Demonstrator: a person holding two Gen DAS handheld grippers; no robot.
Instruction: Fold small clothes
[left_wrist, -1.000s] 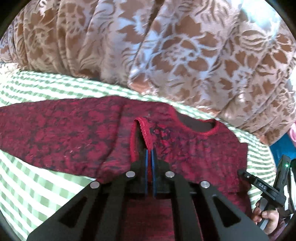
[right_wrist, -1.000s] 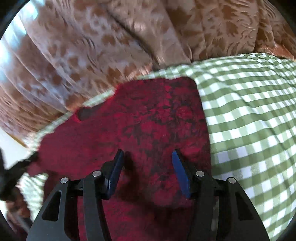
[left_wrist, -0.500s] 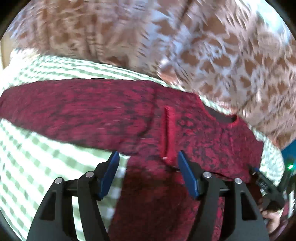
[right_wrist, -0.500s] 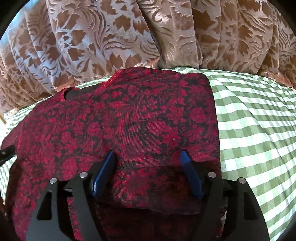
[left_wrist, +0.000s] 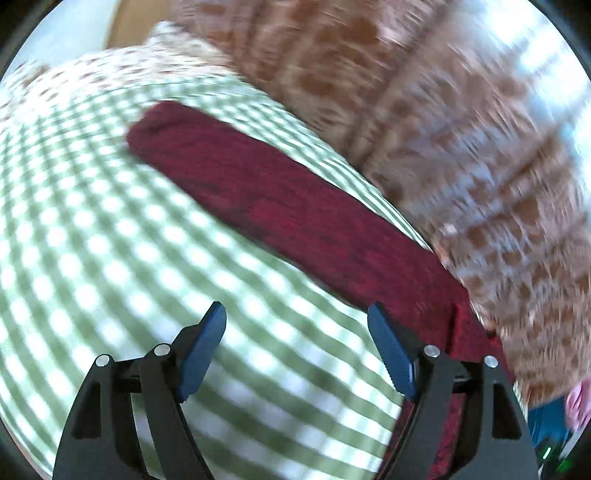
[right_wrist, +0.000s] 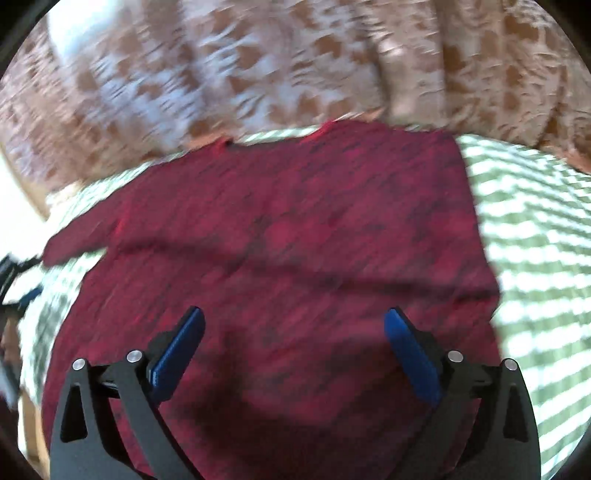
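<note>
The left gripper (left_wrist: 295, 343) hung wide open, empty, beside the red garment's (right_wrist: 288, 236) outstretched sleeve (left_wrist: 280, 206), likely lining up; the right gripper (right_wrist: 293, 350), equally spread, grasped nothing above its body.

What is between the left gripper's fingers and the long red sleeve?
Only bare green-checked cloth lies between the left hand-held gripper and the red sleeve, seen in the left wrist view.

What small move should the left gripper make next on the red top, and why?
Probably swing the left gripper toward the long red sleeve. It is open and empty over the green checked cloth, and that sleeve lies stretched out unfolded. The right gripper is open over the body.
</note>
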